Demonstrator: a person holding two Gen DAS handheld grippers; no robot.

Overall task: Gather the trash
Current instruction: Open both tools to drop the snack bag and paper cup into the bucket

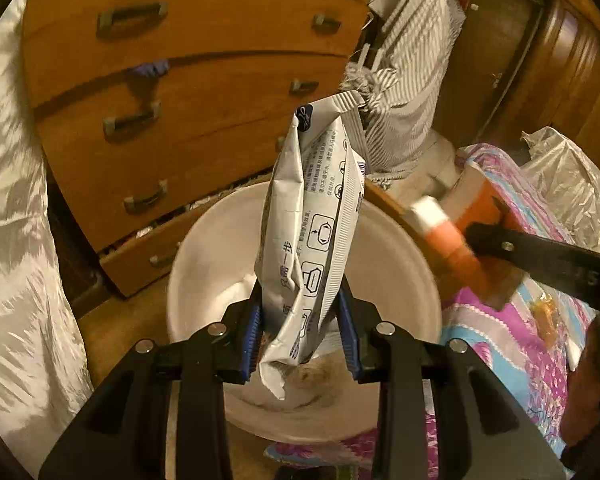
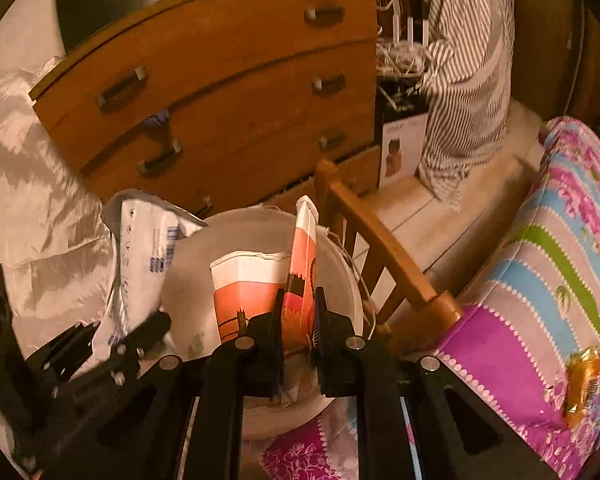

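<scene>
The left gripper (image 1: 302, 332) is seen pinching a silvery printed packet (image 1: 312, 216) between its blue pads (image 1: 252, 338), and the right gripper (image 2: 298, 332) is pressed together on a flattened orange-and-white paper cup (image 2: 278, 284). Both pieces of trash are held with their long axes running forward along the fingers, away from the hands. The white bucket (image 1: 396, 264) is taken as the landmark: the packet is held directly above its open mouth, its free lower end hanging just inside the rim line, while the cup is held over the same opening, toward the side nearest the wooden chair rail (image 2: 374, 236). The two grippers are near one another above the bucket, the packet on the drawer-chest (image 1: 204, 92) side. A release from either is judged to let its item fall straight in. An orange wrapper (image 2: 582, 386) lies on the flowered bedding (image 2: 540, 280), well apart from the bucket, and is judged still to be collected.
</scene>
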